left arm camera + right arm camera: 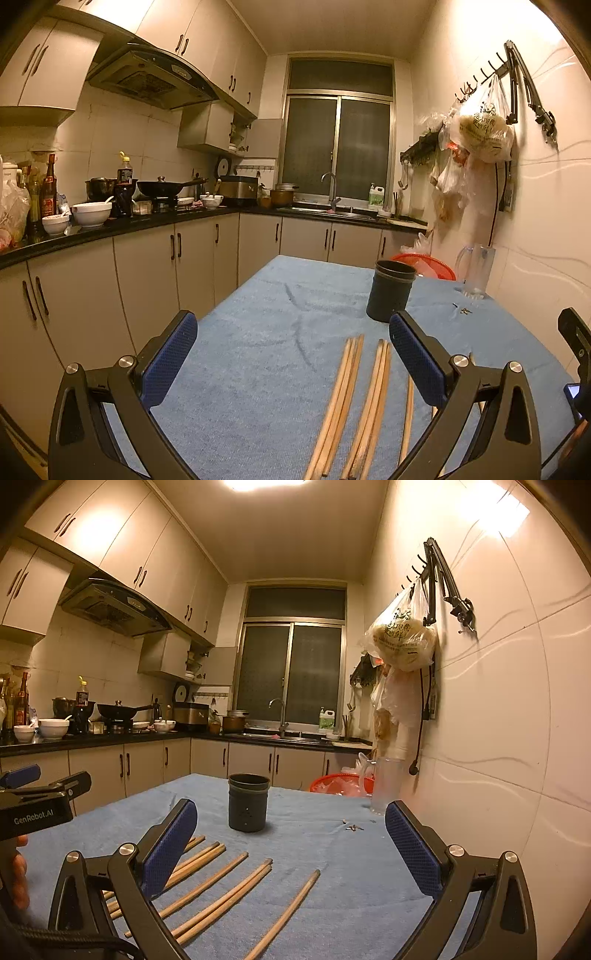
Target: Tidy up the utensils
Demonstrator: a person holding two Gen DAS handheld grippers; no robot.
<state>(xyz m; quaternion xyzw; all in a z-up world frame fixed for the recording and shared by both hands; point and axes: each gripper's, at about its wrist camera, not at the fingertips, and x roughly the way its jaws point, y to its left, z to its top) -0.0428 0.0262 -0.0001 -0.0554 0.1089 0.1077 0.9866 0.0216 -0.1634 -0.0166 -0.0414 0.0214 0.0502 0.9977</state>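
Several wooden chopsticks lie side by side on the blue cloth, spread out under and between my grippers; in the right wrist view the chopsticks fan across the near cloth. A dark cylindrical holder stands upright and looks empty beyond them, the same holder at the table's middle. My left gripper is open above the chopsticks, holding nothing. My right gripper is open too, raised over the cloth. The left gripper's body shows at the left edge.
A clear plastic jug stands by the tiled wall at the right, with small metal bits on the cloth near it. A red basket sits past the table's far end. Kitchen counters run along the left. A person's hand shows at the left.
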